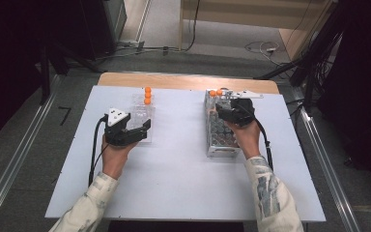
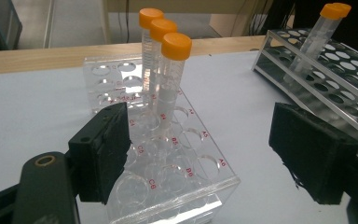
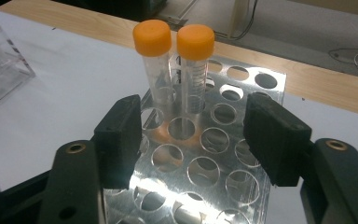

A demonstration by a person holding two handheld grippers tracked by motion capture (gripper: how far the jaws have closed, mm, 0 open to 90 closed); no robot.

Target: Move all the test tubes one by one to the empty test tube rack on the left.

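Left gripper [image 2: 200, 158] near table edge, jaws spread, straddling near corner of clear plastic rack [image 2: 168, 154], pinching nothing. Behind jaws: three orange-capped tubes [image 2: 170, 84] upright in one row in that rack. Right gripper [image 3: 193, 140] over metal rack [image 3: 205, 163], jaws apart, nothing between pads. Two orange-capped tubes [image 3: 193, 74] stand side by side in metal rack's far end, just beyond jaws. White table [image 1: 174, 164] carries both racks, well apart. Total: two racks, five tubes.
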